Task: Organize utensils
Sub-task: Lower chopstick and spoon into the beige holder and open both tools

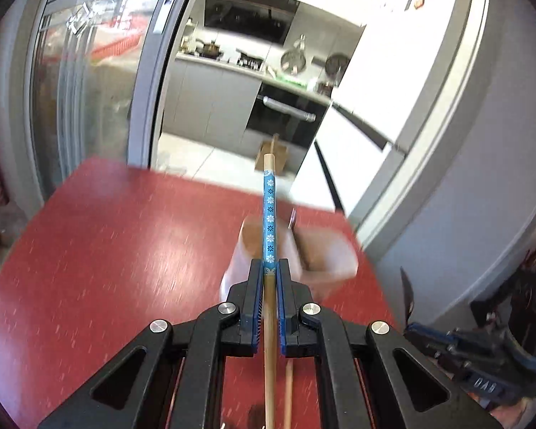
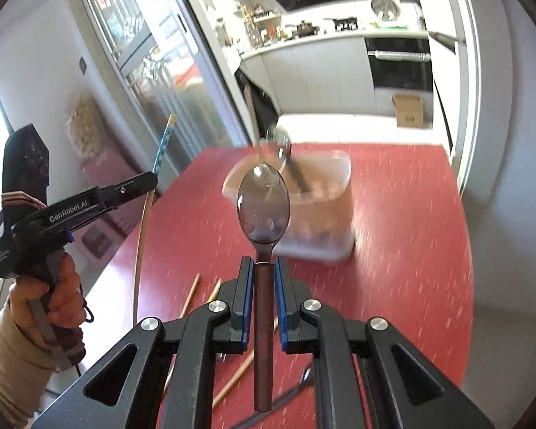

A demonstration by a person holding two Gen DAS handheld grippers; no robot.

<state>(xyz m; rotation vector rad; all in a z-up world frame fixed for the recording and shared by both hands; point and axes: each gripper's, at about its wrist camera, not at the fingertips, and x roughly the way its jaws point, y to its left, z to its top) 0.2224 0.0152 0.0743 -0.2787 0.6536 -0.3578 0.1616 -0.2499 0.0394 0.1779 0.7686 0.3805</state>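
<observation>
left gripper (image 1: 270,271) clamps a blue-banded bamboo chopstick (image 1: 269,211), right gripper (image 2: 264,268) a dark metal spoon (image 2: 263,211); either could miss the translucent plastic tub (image 2: 325,221) near the red table's (image 2: 411,250) far edge.

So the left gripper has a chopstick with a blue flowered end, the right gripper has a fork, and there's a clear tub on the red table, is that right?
Not quite: the right gripper holds a spoon, not a fork; the right wrist view shows its oval bowl ahead of the jaws. The rest stands: the left gripper is shut on the chopstick with the blue flowered end, and the clear tub sits on the red table.
</observation>
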